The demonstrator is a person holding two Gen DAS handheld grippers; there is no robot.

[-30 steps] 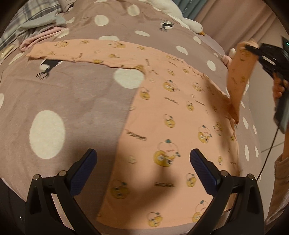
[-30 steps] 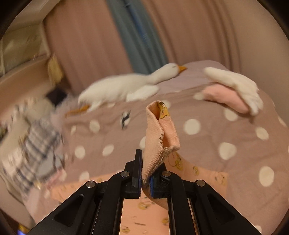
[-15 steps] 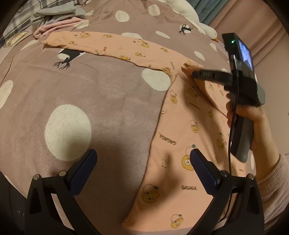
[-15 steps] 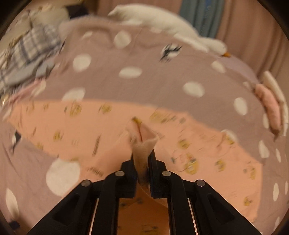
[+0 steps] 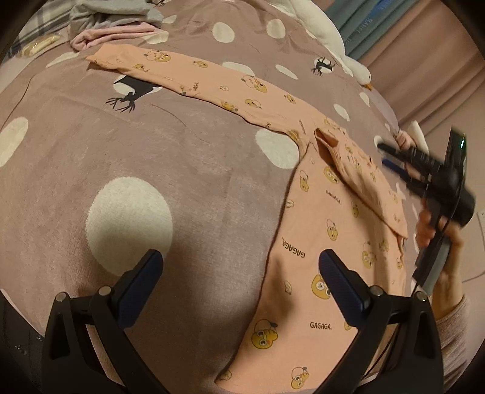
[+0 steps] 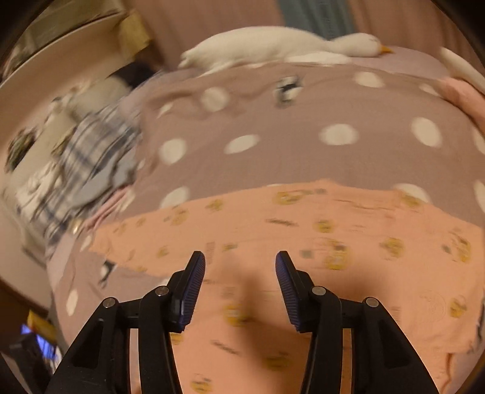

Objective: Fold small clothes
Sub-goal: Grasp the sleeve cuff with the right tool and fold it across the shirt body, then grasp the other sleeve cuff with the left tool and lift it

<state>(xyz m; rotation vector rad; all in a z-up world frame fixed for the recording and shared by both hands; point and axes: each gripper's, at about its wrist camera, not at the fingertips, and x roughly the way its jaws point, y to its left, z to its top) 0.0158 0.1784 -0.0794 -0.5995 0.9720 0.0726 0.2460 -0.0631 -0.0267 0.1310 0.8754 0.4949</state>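
A small peach long-sleeved top (image 5: 321, 230) with yellow cartoon prints lies on the dotted brown bedspread (image 5: 151, 157). Its left sleeve (image 5: 194, 78) stretches out to the far left. Its right sleeve (image 5: 357, 169) lies folded across the body. My left gripper (image 5: 239, 272) is open and empty, above the top's near left edge. My right gripper (image 6: 239, 266) is open and empty, hovering over the top (image 6: 303, 242); it also shows in the left wrist view (image 5: 385, 154), just right of the folded sleeve.
A pile of other clothes, plaid, grey and pink (image 5: 115, 18), lies at the bed's far left, also in the right wrist view (image 6: 91, 157). A white plush goose (image 6: 282, 42) lies along the far edge. Curtains hang behind it.
My right gripper laid the right sleeve across the top's body, opened, let it go and drew back to the right. My left gripper stayed open and shifted left.
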